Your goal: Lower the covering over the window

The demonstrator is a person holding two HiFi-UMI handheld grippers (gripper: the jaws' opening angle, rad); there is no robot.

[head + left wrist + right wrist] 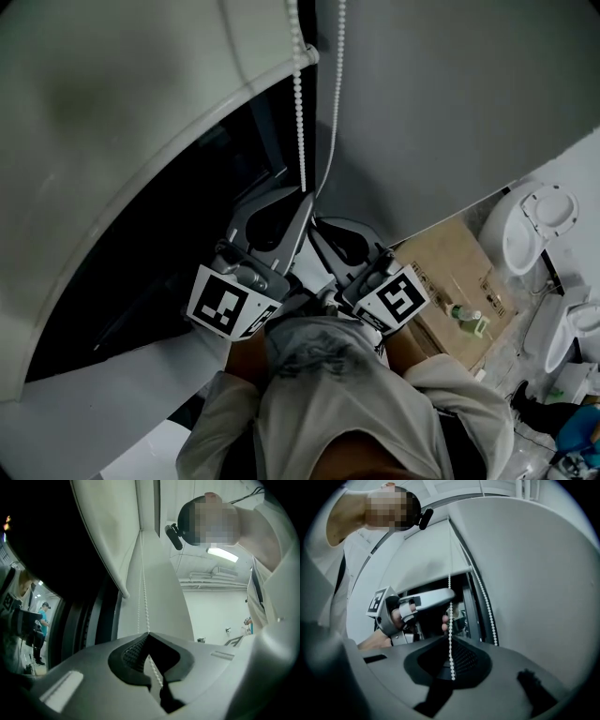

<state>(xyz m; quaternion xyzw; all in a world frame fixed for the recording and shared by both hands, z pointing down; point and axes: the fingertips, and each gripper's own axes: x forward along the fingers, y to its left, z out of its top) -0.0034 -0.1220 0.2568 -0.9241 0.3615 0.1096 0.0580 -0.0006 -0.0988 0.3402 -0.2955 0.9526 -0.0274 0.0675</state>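
Room: grey wall (pixel 450 103) to the right of the window (pixel 141 281), whose glass is dark.
Blind: the pale blind (pixel 103 122) covers the upper part of the window. Its bottom edge crosses the glass partway down, and the pane below it is bare.
Chain: the white bead chain (pixel 301 112) hangs in two strands along the window's right edge.
Left gripper: the left gripper (pixel 148 633) is at the window's right edge. Its fingers (pixel 129 656) are pressed together on one strand, which runs down between them.
Right gripper: the right gripper (pixel 450 637) is just beside the window's right edge, lower on the same strand than the left gripper. Its fingers (pixel 464 660) are also closed, with the beads passing between the tips and down into the hollow behind them.
Done: the blind is partly down and both grippers hold the chain.
Left to do: judging by the bare glass, a good stretch of the window remains uncovered, so more pulls on the strand look necessary. How near the blind's edge is to the sill cannot be told from these views.
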